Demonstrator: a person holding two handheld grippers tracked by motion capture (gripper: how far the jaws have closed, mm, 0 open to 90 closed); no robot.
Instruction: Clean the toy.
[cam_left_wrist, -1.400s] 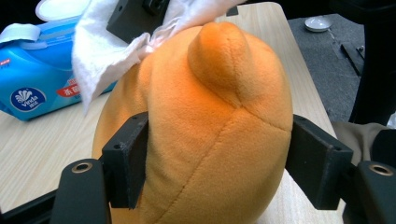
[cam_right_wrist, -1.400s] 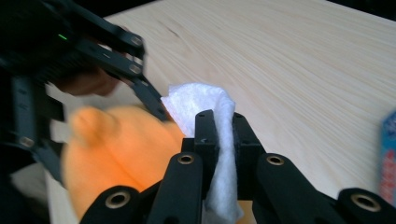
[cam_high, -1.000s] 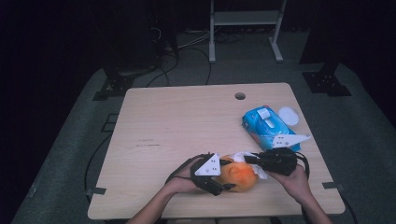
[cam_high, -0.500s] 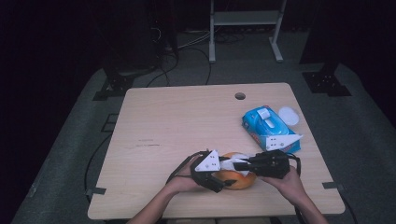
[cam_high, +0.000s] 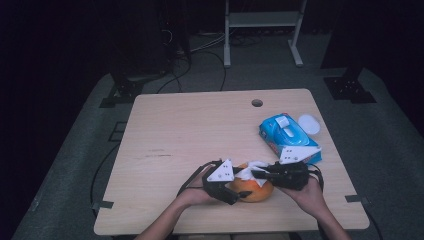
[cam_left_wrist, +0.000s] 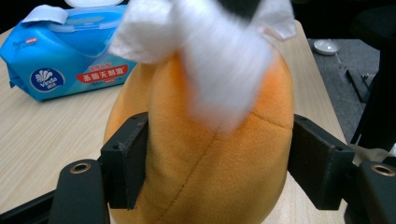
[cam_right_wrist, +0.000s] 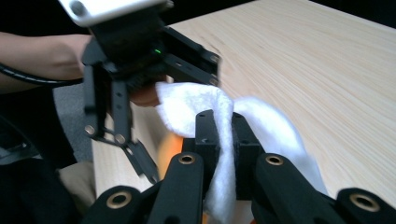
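Right gripper (cam_high: 261, 174), jaws pinched shut on a white wipe (cam_high: 251, 171), has slid leftward from lower right of centre in the high view, onto the orange plush ball (cam_high: 252, 190). Left gripper (cam_high: 235, 192) clamps that ball, steadying it, so wiping looks under way.

Black claws (cam_high: 239, 186), brass screws, white 3-cornered plates, trailing cables.
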